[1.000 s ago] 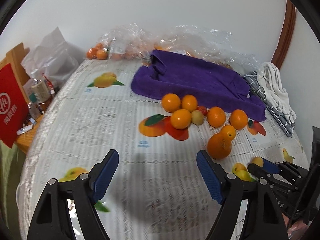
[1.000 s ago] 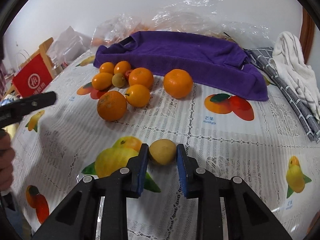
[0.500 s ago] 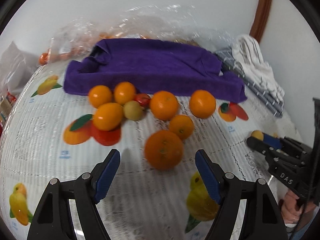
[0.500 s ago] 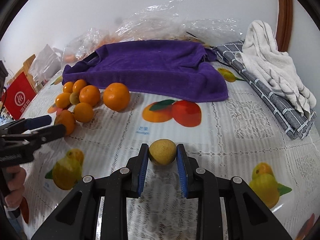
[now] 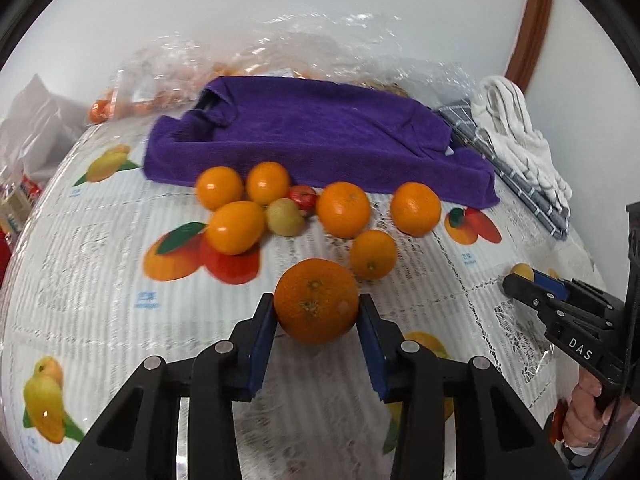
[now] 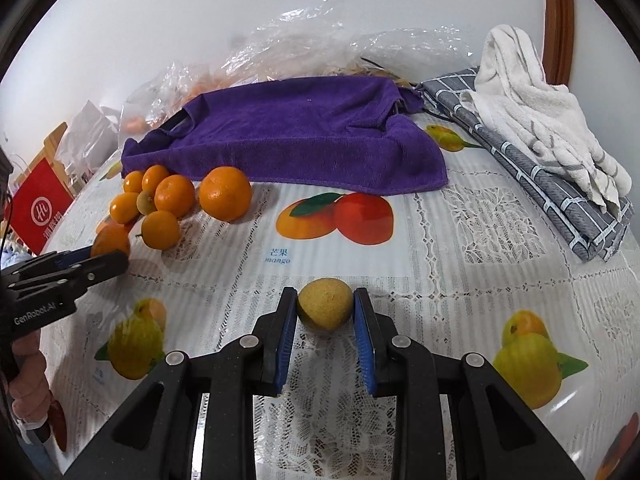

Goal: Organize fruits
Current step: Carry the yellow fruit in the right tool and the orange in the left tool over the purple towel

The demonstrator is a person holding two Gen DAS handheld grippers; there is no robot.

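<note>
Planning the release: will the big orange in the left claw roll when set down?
Probably. The big orange looks nearly round, so it may roll on the flat tablecloth. Its dimpled skin should grip the left claw pads. It looks firm, not fragile.

Bright, even, diffuse light; shadows soft under fruit. Glare on crinkled plastic bags [image 5: 328,40] far back. Strong fisheye bend, black vignette at corners. Slight motion blur in left wrist view; right wrist view sharper.

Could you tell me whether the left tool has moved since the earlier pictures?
Yes. The left tool has swung right and advanced toward the purple towel, and has closed on the large orange.
</note>
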